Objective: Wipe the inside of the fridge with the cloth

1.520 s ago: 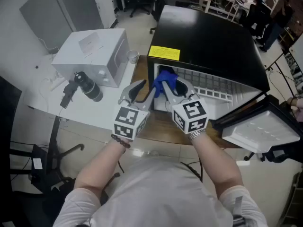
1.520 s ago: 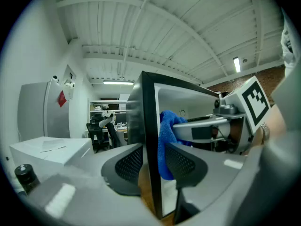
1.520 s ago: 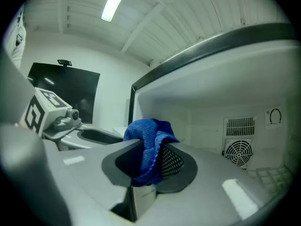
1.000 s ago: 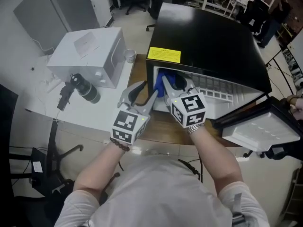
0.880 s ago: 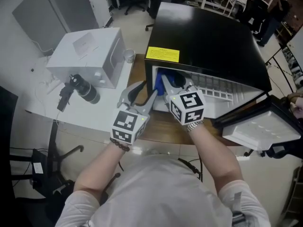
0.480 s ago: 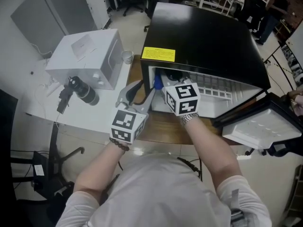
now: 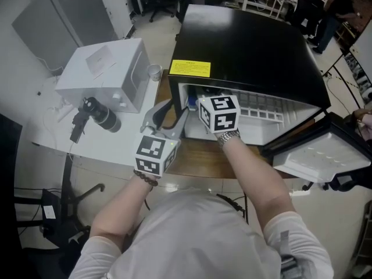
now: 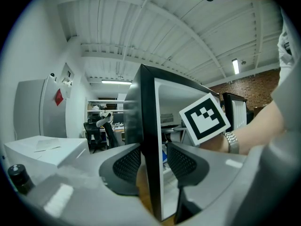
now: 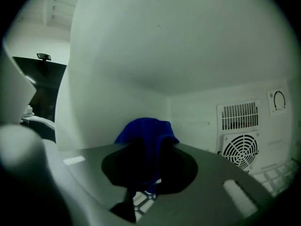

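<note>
The fridge (image 7: 250,45) stands with its door (image 7: 317,156) swung fully open to the person's right, so the first step of the task is done. The cloth is already taken up and brought inside, and I judge that the wiping is in progress. How much of the interior is already wiped cannot be told, because the white walls show no dirt and no wet trace. The back wall with its fan grille (image 9: 240,149) and the wire shelf (image 7: 261,106) probably still need a pass.

The left gripper (image 8: 149,164) has its jaws wide apart, one on each side of the fridge's left side wall (image 8: 148,126). A thin gap shows at the inner pad, so it seems to steady the wall and not to clamp it.

The right gripper (image 9: 149,173) reaches into the compartment, and its jaws are closed narrowly on the cloth (image 9: 143,131). The blue cloth is pinched between the tips and rises in a bunch above them (it is close to the left inner wall, but whether it touches I cannot tell).
</note>
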{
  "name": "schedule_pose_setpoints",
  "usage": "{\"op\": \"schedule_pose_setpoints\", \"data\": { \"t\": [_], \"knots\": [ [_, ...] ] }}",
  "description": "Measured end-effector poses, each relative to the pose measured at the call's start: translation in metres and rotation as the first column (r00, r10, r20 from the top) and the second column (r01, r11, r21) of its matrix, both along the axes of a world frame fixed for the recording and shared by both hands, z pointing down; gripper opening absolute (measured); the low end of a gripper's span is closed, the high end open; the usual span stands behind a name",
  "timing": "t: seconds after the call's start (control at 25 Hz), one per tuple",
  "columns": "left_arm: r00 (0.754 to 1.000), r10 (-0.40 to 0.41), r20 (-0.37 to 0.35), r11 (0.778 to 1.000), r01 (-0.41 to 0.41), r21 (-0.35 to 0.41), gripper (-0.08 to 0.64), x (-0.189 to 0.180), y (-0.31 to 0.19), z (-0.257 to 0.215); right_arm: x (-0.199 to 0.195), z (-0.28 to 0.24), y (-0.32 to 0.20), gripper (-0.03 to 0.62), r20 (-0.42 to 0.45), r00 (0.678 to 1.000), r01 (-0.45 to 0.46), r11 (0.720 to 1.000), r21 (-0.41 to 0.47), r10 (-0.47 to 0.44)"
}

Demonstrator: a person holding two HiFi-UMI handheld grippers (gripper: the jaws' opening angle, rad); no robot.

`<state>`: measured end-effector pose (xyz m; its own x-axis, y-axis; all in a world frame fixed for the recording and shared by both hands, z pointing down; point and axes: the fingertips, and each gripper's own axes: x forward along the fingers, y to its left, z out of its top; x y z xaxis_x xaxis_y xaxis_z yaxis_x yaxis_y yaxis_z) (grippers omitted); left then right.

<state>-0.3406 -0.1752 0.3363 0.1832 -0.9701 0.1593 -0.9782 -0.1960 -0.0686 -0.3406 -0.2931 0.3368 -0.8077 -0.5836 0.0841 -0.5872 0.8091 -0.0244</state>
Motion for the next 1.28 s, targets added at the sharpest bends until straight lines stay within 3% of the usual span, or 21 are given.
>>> {"op": "schedule_pose_setpoints", "data": {
  "t": [0.68,1.28],
  "knots": [
    [1.0,-0.017,0.014,1.0,0.017,0.002,0.17,-0.001,-0.001,0.0,0.004,0.01,-0.031,0.072,-0.032,0.995,-0.093,0.995,-0.027,0.092],
    [1.0,-0.029,0.011,1.0,0.029,0.001,0.17,-0.001,-0.004,0.0,0.042,0.007,-0.06,0.072,-0.046,0.979,-0.199,0.98,-0.025,0.197]
  ]
}}
